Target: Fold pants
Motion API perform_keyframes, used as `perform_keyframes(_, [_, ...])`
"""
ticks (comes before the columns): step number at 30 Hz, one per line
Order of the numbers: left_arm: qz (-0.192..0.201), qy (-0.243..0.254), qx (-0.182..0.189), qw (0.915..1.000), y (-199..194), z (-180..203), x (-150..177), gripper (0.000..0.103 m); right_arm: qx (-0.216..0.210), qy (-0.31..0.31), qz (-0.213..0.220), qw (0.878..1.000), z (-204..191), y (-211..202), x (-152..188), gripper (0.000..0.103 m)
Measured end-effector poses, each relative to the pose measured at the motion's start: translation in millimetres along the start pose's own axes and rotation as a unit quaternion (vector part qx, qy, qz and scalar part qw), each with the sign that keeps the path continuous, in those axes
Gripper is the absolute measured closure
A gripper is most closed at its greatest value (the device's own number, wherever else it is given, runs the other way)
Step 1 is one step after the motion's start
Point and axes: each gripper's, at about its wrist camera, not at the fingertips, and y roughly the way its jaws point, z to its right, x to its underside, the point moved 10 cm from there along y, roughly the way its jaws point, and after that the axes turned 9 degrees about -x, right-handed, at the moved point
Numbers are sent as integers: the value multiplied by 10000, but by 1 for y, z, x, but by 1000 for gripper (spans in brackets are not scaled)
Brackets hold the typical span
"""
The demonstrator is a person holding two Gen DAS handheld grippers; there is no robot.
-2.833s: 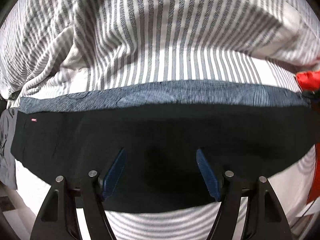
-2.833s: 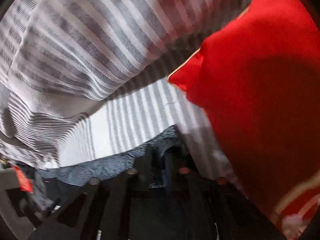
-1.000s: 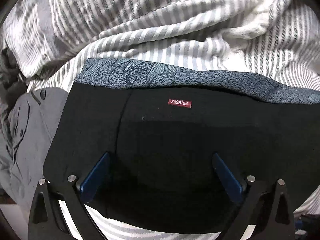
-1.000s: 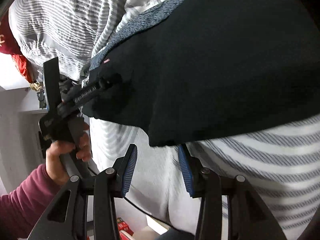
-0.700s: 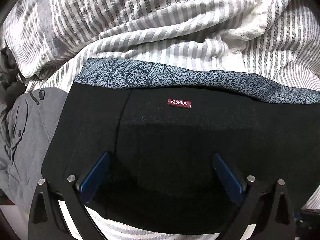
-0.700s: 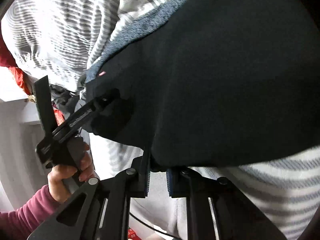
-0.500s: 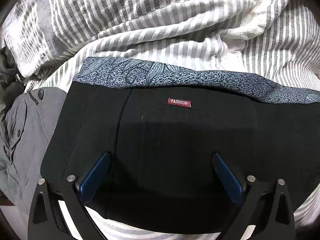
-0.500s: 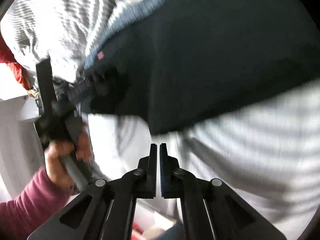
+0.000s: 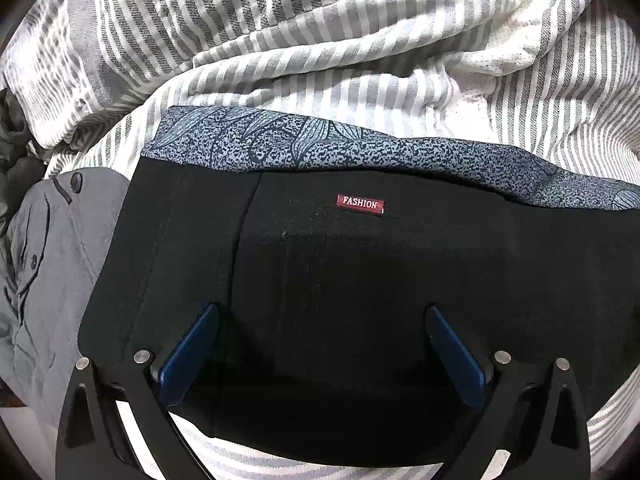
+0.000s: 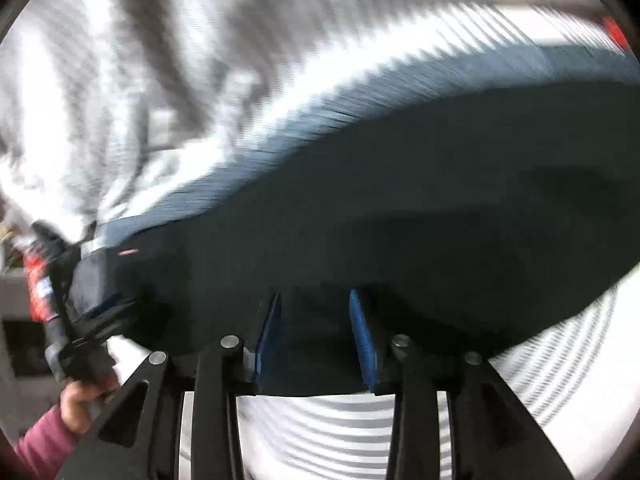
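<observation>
Black pants [image 9: 360, 280] with a small red "FASHION" tag [image 9: 361, 203] lie flat on a striped bed, over a blue patterned garment [image 9: 304, 144]. My left gripper [image 9: 320, 312] is wide open, its blue pads over the near edge of the pants, holding nothing. In the blurred right wrist view the pants [image 10: 400, 208] stretch across the frame. My right gripper [image 10: 314, 300] is partly open over their near edge, with nothing between its pads. The left gripper [image 10: 100, 304] and the hand holding it show at far left.
Striped grey-and-white bedding [image 9: 320, 40] is rumpled behind the pants. A grey buttoned garment [image 9: 48, 264] lies at the left beside them. The bed's edge runs just below the grippers. A red object [image 10: 614, 34] shows at the far right of the right view.
My right gripper shut beside the pants' edge, then opened partway and swung over the near edge. The left gripper stayed open and almost still.
</observation>
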Motion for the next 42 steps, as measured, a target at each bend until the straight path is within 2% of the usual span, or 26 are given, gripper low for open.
perform_keyframes(1, [-39,1,-10,10000,0,0,0,1,-304,227,116,9992,1,-5,-2,67])
perform_keyframes(2, [-100,-11,-33,9999,-1,0,0,1,-419,448,162,9980,6,-10,-2,67])
perform_keyframes(6, [-188,118,-128,9997,-10,7,2,1,-334,719,367,9962,26,-39,-1,67])
perform_keyframes(8, [-98,290,-147,9994,-22,19,4,1,-339,702,410,9961,31,-54,1,64])
perform_keyframes(12, [80,553,-5,9984,-56,60,7,1,-174,631,531,9964,50,-88,5,59])
perform_keyframes(16, [189,791,219,9964,-83,115,5,1,-71,826,708,9940,86,-121,0,59])
perform_keyframes(19, [228,986,404,9940,-100,164,2,1,168,869,896,9920,121,-151,-16,59])
perform_keyframes(25, [265,1236,556,9904,-121,247,8,1,740,916,1584,9803,183,-197,-95,59])
perform_keyframes(29, [224,1307,511,9899,-128,279,14,1,915,815,1920,9737,206,-209,-152,59])
perform_keyframes(32, [132,1258,442,9910,-126,289,18,1,871,704,1824,9768,218,-200,-184,59])
perform_keyframes(34, [53,1215,382,9918,-124,293,20,1,961,766,1653,9786,232,-192,-194,59])
perform_keyframes(35, [13,1201,337,9922,-124,295,22,1,1081,833,1606,9775,243,-191,-195,63])
perform_keyframes(36, [-27,1182,287,9926,-123,296,23,1,1120,923,1650,9756,255,-195,-197,75])
perform_keyframes(38, [-76,1163,236,9929,-122,297,22,1,966,1118,1733,9737,269,-204,-198,84])
perform_keyframes(39, [-86,1155,215,9930,-122,297,23,1,880,1157,1747,9738,272,-209,-197,84])
perform_keyframes(41, [-69,1171,159,9930,-123,300,23,1,975,1031,1770,9739,270,-219,-194,82])
perform_keyframes(42, [-65,1187,136,9928,-123,302,21,1,1054,965,1806,9731,268,-226,-193,77])
